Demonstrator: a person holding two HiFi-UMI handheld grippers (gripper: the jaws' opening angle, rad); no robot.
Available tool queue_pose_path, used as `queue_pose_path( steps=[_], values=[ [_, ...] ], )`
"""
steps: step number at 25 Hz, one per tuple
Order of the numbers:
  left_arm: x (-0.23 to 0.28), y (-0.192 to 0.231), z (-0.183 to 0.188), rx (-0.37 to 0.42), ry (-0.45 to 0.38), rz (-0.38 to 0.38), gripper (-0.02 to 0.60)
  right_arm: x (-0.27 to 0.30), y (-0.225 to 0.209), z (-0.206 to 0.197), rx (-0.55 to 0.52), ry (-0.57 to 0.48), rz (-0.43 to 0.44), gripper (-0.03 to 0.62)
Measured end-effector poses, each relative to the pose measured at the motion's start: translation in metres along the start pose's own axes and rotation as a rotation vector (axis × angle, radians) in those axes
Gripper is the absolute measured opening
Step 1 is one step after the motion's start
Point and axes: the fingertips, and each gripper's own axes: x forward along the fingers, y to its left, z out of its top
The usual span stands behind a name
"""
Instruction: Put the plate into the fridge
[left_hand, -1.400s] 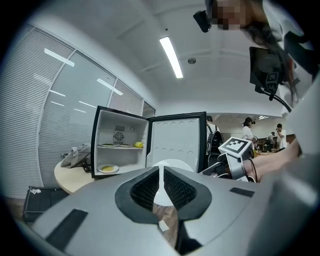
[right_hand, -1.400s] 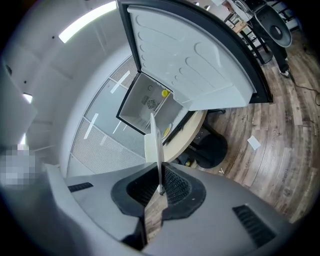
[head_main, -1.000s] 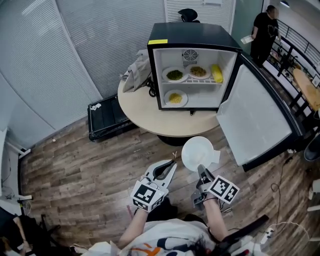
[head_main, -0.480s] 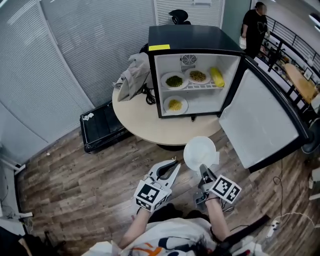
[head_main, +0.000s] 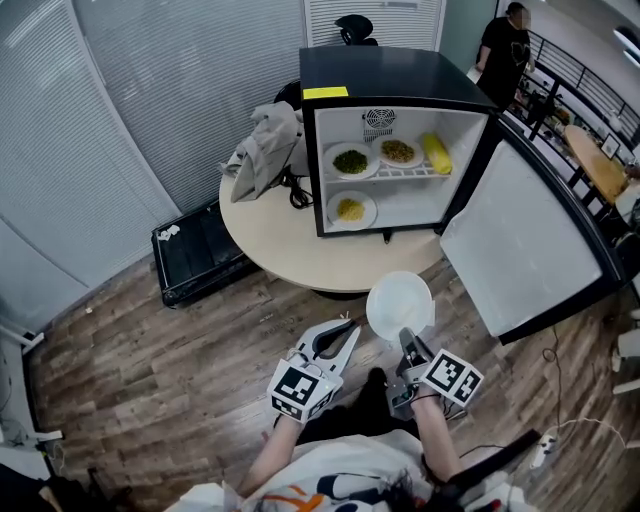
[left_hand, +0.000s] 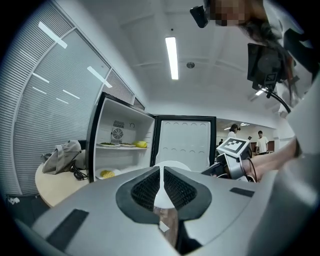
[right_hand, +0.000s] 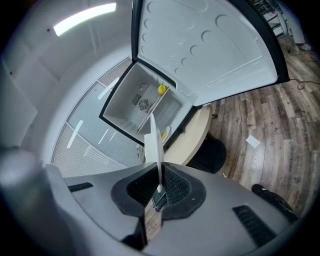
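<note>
A white empty plate (head_main: 399, 303) is held by its near rim in my right gripper (head_main: 404, 339), which is shut on it, below the table's front edge. Seen edge-on, the plate (right_hand: 155, 145) rises from the right gripper (right_hand: 159, 188). My left gripper (head_main: 349, 326) hovers just left of the plate, shut and empty. Past the left gripper (left_hand: 161, 170) the plate's rim (left_hand: 172, 163) shows. The black mini fridge (head_main: 392, 85) stands open on the round table (head_main: 290, 250), its door (head_main: 530, 240) swung to the right. Inside are three plates of food and a yellow corn cob (head_main: 436, 152).
A grey cloth bundle (head_main: 262, 140) and a black cable (head_main: 298, 190) lie on the table left of the fridge. A black case (head_main: 200, 250) sits on the wooden floor at the left. A person (head_main: 503, 45) stands at the back right by a railing.
The head view has shifted a little, so the fridge and table sit slightly differently in the frame. Both grippers and the plate keep the same pose.
</note>
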Motion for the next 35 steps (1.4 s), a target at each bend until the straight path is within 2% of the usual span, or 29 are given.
queue_pose_path(
  steps=[15, 35],
  values=[
    [0.034, 0.047, -0.003, -0.017, 0.022, 0.048, 0.026, 0.056, -0.008, 0.024, 0.022, 0.041, -0.003, 0.026],
    [0.149, 0.109, 0.013, -0.009, 0.080, 0.071, 0.026, 0.159, -0.029, 0.115, 0.042, 0.097, -0.011, 0.026]
  ],
)
